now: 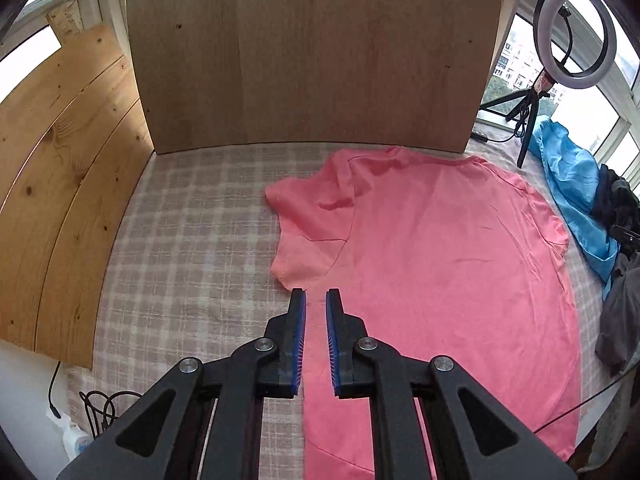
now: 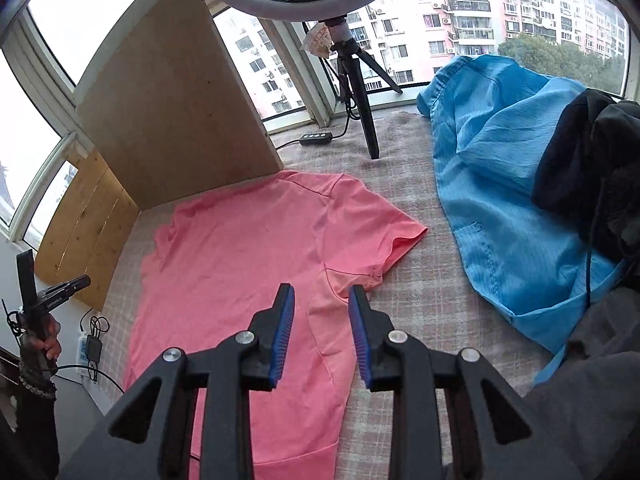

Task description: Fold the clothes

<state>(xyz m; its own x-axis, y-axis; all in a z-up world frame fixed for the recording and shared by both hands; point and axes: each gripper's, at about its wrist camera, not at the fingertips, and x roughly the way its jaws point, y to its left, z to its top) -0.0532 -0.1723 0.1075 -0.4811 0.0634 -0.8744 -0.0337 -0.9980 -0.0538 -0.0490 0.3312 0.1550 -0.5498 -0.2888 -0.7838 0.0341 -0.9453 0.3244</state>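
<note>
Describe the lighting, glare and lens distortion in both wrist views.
Left wrist view: soft daylight, windows blown out white, wooden boards bowed by the fisheye, pink T-shirt sharp. Right wrist view: even daylight, left window panes overexposed, frames curved, dark vignette at the corners, blue garment sharp.

Bare checked cloth (image 1: 192, 248) left of pink shirt (image 1: 440, 248)

Your pink T-shirt (image 1: 440, 240) lies spread flat on the checked cloth, reaching ahead from under your left gripper (image 1: 316, 296) and off to its right. Its left sleeve is folded in over the body, rumpled, just ahead of those fingertips. From your right gripper (image 2: 322, 292) the shirt lies ahead and to the left, and its other short sleeve (image 2: 384, 236) sticks out flat just beyond the tips.
</note>
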